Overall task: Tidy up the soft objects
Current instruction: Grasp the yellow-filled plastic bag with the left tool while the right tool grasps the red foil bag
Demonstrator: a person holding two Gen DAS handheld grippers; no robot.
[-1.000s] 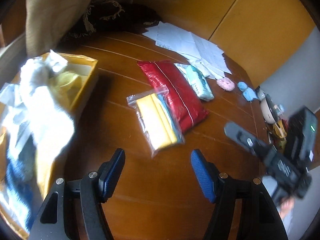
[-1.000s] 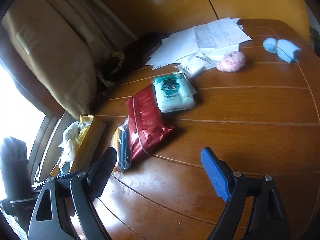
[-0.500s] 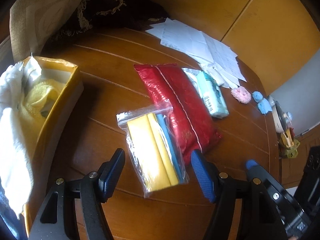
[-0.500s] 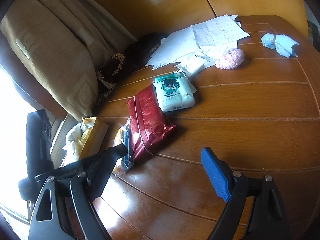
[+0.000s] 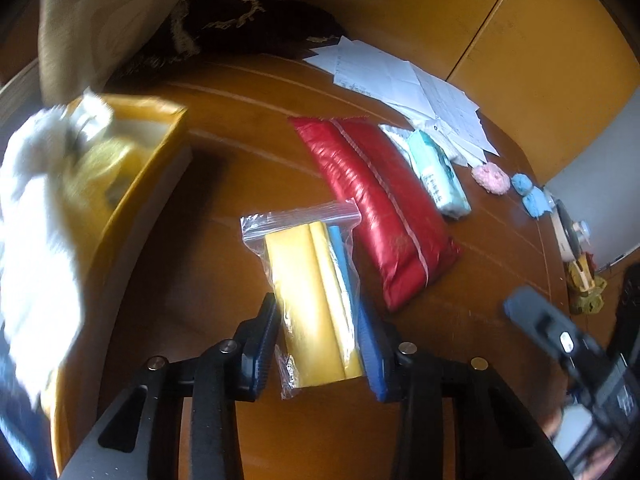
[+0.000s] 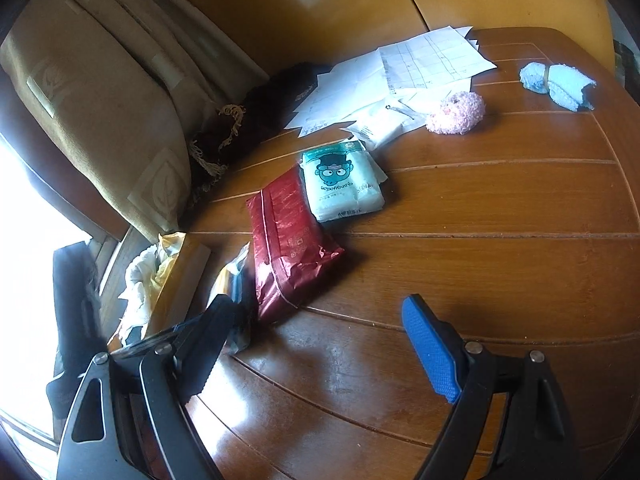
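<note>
On the glossy wooden counter (image 5: 200,360), the left hand-held gripper (image 5: 318,346) pinches a crinkly clear zip bag (image 5: 312,296) of flat yellow and blue sheets lying beside a shiny red foil pack (image 5: 380,208), while the right hand-held gripper (image 6: 320,356) hangs spread wide, holding nothing.

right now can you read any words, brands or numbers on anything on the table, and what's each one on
No text here can be quoted reliably.
Mint tissue pack: a printed line under the cartoon face and darker characters near the bottom edge, both too blurred to read.
Red foil pack: small faint print and square marks, illegible.
Papers: ruled grid and faint writing, too small to read.
Zip bag between the left gripper fingers: no print visible.
</note>
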